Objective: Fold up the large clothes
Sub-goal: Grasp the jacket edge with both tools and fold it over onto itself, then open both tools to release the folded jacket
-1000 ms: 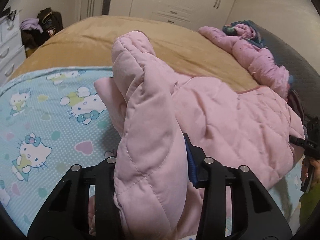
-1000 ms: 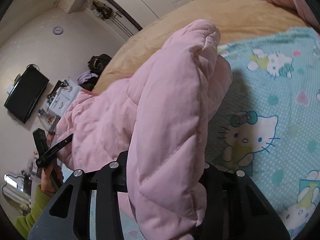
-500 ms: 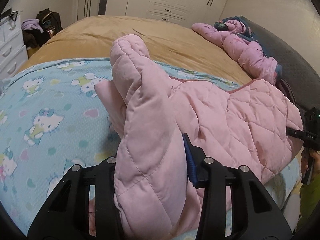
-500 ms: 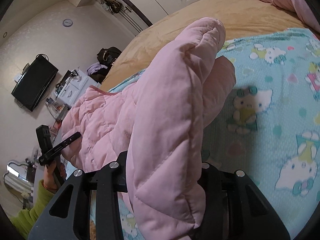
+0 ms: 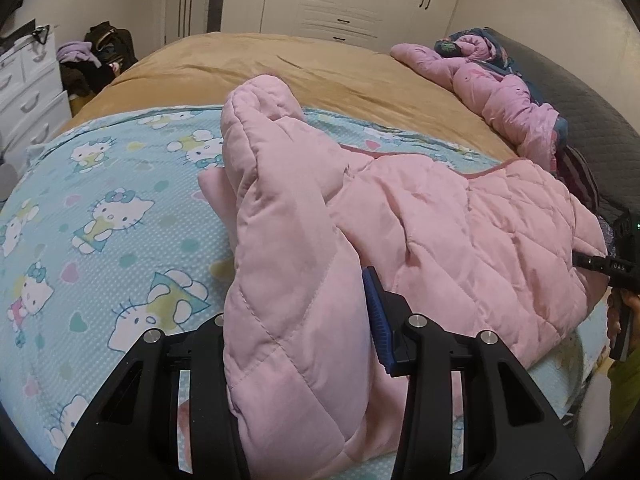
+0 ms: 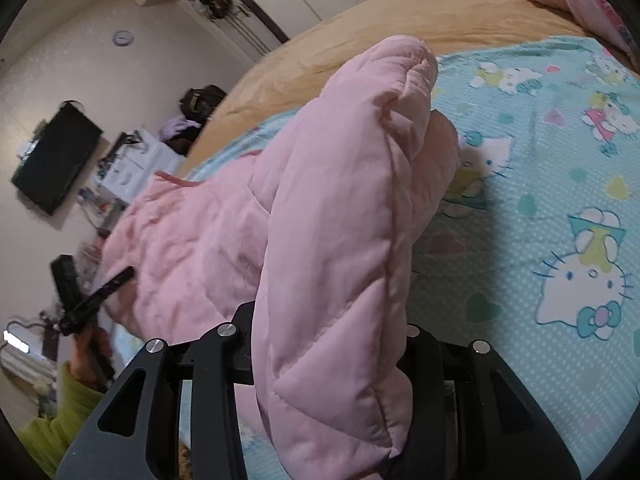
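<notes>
A pink quilted jacket (image 5: 460, 236) is held stretched between my two grippers above a light blue Hello Kitty sheet (image 5: 100, 216). My left gripper (image 5: 300, 344) is shut on one thick end of the jacket, which bulges up between the jaws and hides the fingertips. My right gripper (image 6: 328, 364) is shut on the other end of the jacket (image 6: 340, 220). Each gripper shows in the other's view: the right one at the far right edge (image 5: 616, 268), the left one at the left (image 6: 88, 300).
The sheet lies on a bed with a tan cover (image 5: 280, 64). A second pink garment (image 5: 500, 92) lies at the bed's far right. White drawers (image 5: 28, 88), wardrobes (image 5: 344, 0) and a wall screen (image 6: 56, 160) surround the bed.
Both grippers have moved back with the jacket, so more of the Hello Kitty sheet shows beyond it. The jacket stays clamped in both.
</notes>
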The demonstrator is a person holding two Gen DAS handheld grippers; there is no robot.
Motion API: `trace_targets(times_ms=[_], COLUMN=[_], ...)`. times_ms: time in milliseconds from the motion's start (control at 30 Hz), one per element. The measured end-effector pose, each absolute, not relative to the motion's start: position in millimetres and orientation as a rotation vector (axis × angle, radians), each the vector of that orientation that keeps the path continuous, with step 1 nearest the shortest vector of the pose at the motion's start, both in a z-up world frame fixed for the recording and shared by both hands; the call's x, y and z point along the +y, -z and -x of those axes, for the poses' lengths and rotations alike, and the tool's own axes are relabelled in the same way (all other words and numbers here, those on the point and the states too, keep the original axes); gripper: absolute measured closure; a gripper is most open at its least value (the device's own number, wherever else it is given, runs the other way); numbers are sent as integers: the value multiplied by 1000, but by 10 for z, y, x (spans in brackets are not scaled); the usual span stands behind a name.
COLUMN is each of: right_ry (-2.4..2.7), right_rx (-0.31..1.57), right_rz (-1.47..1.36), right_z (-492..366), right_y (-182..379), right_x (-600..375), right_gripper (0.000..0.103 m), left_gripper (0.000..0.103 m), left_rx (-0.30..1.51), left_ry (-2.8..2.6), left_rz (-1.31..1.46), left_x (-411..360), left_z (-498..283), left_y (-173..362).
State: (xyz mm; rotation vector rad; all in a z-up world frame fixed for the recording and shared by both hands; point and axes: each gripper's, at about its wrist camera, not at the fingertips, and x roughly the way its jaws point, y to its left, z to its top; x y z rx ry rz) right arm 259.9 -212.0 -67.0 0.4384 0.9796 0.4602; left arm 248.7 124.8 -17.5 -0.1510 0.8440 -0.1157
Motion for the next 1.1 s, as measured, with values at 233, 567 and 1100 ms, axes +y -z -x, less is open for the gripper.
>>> trace_targets(times_ms=[233, 567, 1100], right_ry=[-383, -189, -93], right_rx=[1013, 1034, 940], right_rz=[-413, -325, -142], right_z=[-2629, -2658, -2234], right_y=[870, 1101, 514], right_x=[-2136, -2100, -1879], right_gripper=[57, 9, 4], left_gripper=[69, 67, 27], left_rx=[854, 897, 928], left_ry=[97, 56, 39], left_rz=[154, 163, 145], left_x=[1291, 1328, 1242], left_z=[-2564, -2748, -2612], left_y=[254, 396, 251])
